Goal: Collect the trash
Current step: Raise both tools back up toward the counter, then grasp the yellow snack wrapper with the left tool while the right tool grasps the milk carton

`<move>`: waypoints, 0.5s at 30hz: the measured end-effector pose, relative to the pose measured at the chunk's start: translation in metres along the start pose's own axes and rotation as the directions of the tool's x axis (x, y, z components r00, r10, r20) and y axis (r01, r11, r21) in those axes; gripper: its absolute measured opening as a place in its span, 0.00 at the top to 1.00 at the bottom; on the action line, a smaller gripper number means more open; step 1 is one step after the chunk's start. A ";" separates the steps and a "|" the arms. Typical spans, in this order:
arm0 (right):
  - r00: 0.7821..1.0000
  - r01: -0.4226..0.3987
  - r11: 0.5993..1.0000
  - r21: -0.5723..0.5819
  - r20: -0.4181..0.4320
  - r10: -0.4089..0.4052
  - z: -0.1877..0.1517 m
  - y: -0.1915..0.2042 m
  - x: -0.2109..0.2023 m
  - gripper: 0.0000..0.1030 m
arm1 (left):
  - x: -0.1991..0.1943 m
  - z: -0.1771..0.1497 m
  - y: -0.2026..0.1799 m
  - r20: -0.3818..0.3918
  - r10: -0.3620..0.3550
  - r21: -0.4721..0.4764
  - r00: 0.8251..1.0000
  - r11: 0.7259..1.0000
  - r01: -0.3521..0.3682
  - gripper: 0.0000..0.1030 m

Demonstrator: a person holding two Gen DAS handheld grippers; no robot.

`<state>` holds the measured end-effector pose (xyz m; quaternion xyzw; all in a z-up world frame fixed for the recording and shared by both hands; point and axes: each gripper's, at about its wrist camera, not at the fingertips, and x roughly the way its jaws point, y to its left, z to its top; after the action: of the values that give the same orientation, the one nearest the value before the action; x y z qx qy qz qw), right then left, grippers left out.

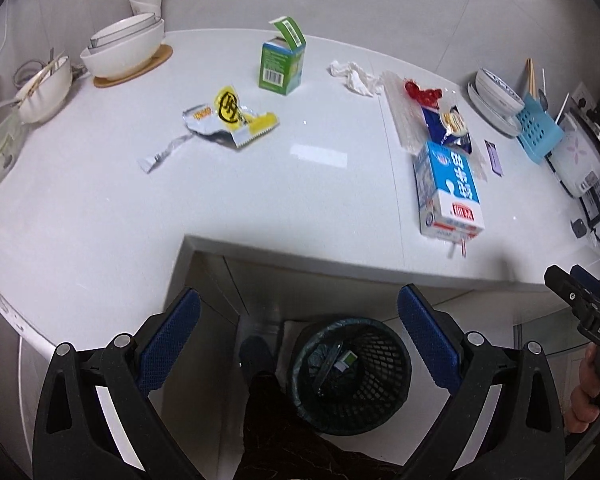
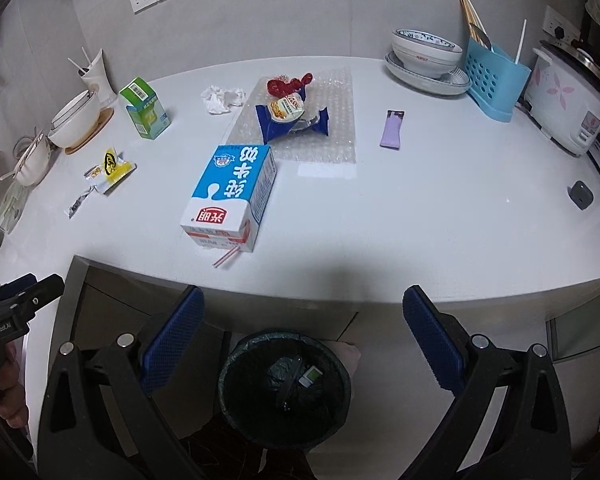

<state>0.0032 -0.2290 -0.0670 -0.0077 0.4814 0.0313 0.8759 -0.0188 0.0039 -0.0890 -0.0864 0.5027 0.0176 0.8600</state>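
Note:
A black mesh trash bin (image 1: 350,376) (image 2: 284,386) stands on the floor below the white table's front edge and holds a few scraps. My left gripper (image 1: 298,342) and my right gripper (image 2: 304,340) are both open and empty, held above the bin. On the table lie a blue-white milk carton (image 1: 446,192) (image 2: 230,196) on its side, a green carton (image 1: 281,65) (image 2: 146,110), a yellow wrapper (image 1: 230,118) (image 2: 110,168), a crumpled tissue (image 1: 356,76) (image 2: 222,98), a blue snack bag (image 1: 452,124) (image 2: 292,118) on bubble wrap (image 2: 332,120), red plastic (image 1: 422,94) (image 2: 286,84) and a purple sachet (image 1: 493,158) (image 2: 392,130).
White bowls (image 1: 124,46) (image 2: 74,120) stand at the table's back left. Bowls on a plate (image 2: 426,58), a blue utensil rack (image 1: 538,130) (image 2: 494,78) and a rice cooker (image 2: 568,98) stand at the back right. The table (image 1: 80,220) (image 2: 420,220) has a notched front edge.

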 end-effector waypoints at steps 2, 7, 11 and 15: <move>1.000 0.003 1.000 -0.001 -0.003 -0.003 0.007 0.003 0.002 0.08 | 0.001 0.011 0.004 0.004 0.005 -0.001 1.000 1.000 -0.005 0.06; 1.000 0.016 1.000 -0.004 -0.016 -0.016 0.028 0.013 0.012 0.08 | 0.009 0.040 0.021 0.011 0.020 -0.008 1.000 1.000 -0.020 0.06; 0.999 0.019 1.000 0.001 -0.034 -0.019 0.045 0.021 0.025 0.08 | 0.021 0.064 0.038 0.011 0.035 -0.013 0.999 0.999 -0.035 0.06; 0.998 0.019 1.000 0.003 -0.055 -0.019 0.058 0.030 0.040 0.08 | 0.038 0.088 0.057 -0.001 0.044 -0.022 0.999 0.999 -0.044 0.06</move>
<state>0.0722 -0.1943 -0.0691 -0.0114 0.5053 0.0218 0.8626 0.0688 0.0721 -0.0870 -0.0847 0.5045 0.0421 0.8582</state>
